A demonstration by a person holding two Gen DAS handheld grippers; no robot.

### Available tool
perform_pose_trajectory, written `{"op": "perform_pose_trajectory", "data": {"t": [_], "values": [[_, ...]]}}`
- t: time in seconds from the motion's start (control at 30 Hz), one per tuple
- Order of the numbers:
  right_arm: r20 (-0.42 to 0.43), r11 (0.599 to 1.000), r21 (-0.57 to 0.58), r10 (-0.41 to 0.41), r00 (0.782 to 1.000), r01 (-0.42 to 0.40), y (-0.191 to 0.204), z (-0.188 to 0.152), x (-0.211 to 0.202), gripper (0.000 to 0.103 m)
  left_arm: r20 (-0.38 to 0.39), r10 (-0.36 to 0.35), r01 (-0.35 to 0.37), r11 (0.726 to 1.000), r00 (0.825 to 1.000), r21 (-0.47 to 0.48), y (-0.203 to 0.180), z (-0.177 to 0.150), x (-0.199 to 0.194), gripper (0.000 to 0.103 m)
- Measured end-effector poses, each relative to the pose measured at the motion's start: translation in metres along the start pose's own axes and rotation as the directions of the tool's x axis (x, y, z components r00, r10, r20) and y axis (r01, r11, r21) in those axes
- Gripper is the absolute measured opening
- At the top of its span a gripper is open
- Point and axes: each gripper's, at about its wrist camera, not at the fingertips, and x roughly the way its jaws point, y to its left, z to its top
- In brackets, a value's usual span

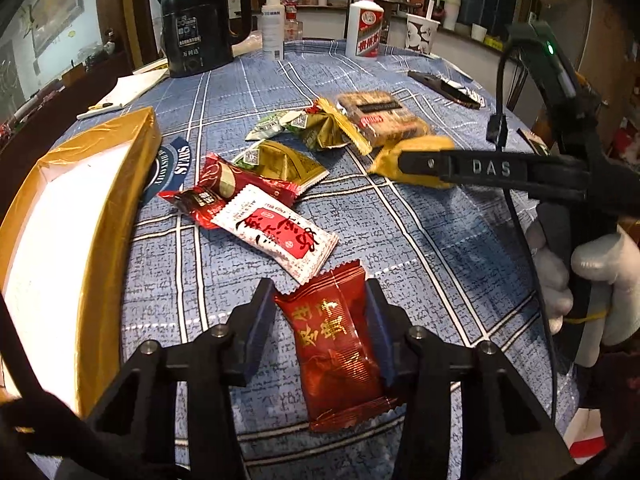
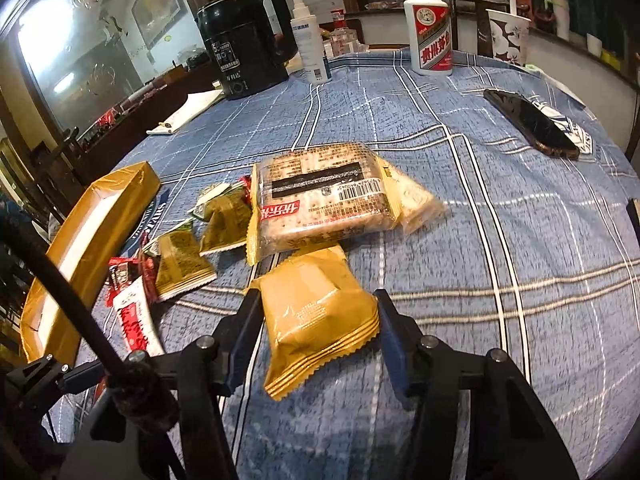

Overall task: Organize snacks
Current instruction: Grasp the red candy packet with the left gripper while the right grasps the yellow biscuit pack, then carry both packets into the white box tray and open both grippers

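Note:
My left gripper (image 1: 320,300) is shut on a dark red snack packet (image 1: 336,356), its pads touching both sides. My right gripper (image 2: 318,316) is shut on a gold snack packet (image 2: 316,312); it also shows in the left wrist view (image 1: 412,160). A gold-sided box with a white inside (image 1: 60,220) lies at the left, also in the right wrist view (image 2: 80,240). Loose snacks lie on the blue plaid cloth: a white-and-red packet (image 1: 276,232), a red packet (image 1: 224,188), gold-green packets (image 1: 288,160) and a clear cracker pack (image 2: 324,192).
At the far side stand a black kettle (image 1: 204,24), a white spray bottle (image 1: 273,28), a white liquor bottle (image 2: 430,28) and a paper cup (image 2: 506,36). A phone (image 2: 532,124) lies at the right. A notepad with a pen (image 1: 120,92) lies at the left.

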Motion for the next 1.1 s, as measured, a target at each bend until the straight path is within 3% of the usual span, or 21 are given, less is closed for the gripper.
{"op": "perform_pose_trajectory", "data": {"t": [0.03, 0.33, 0.53, 0.73, 0.9, 1.1], "values": [[0.002, 1.0, 0.004, 0.012, 1.0, -0.012, 0.0, -0.002, -0.002, 0.05, 0.007, -0.003, 0.003, 1.0, 1.0, -0.003, 0.001, -0.001, -0.003, 0.046], [0.025, 0.996, 0.048, 0.068, 0.997, -0.07, 0.007, -0.025, -0.028, 0.049, 0.076, -0.029, 0.032, 0.998, 0.997, -0.045, 0.008, -0.005, -0.036, 0.046], [0.069, 0.994, 0.006, 0.104, 0.992, -0.105, 0.032, -0.028, -0.058, 0.049, 0.127, -0.021, 0.034, 0.994, 0.992, -0.101, 0.024, -0.007, -0.061, 0.046], [0.077, 0.979, -0.092, 0.19, 0.979, -0.183, 0.087, -0.02, -0.073, 0.049, 0.167, 0.05, -0.018, 0.982, 0.985, -0.187, 0.067, -0.013, -0.084, 0.046], [0.027, 0.944, -0.161, 0.296, 0.955, -0.288, 0.15, -0.007, -0.059, 0.049, 0.149, 0.155, -0.112, 0.958, 0.976, -0.264, 0.124, -0.017, -0.096, 0.046], [-0.076, 0.9, -0.213, 0.373, 0.925, -0.38, 0.232, -0.005, -0.011, 0.049, 0.086, 0.265, -0.215, 0.902, 0.961, -0.375, 0.204, -0.022, -0.091, 0.046]]}}
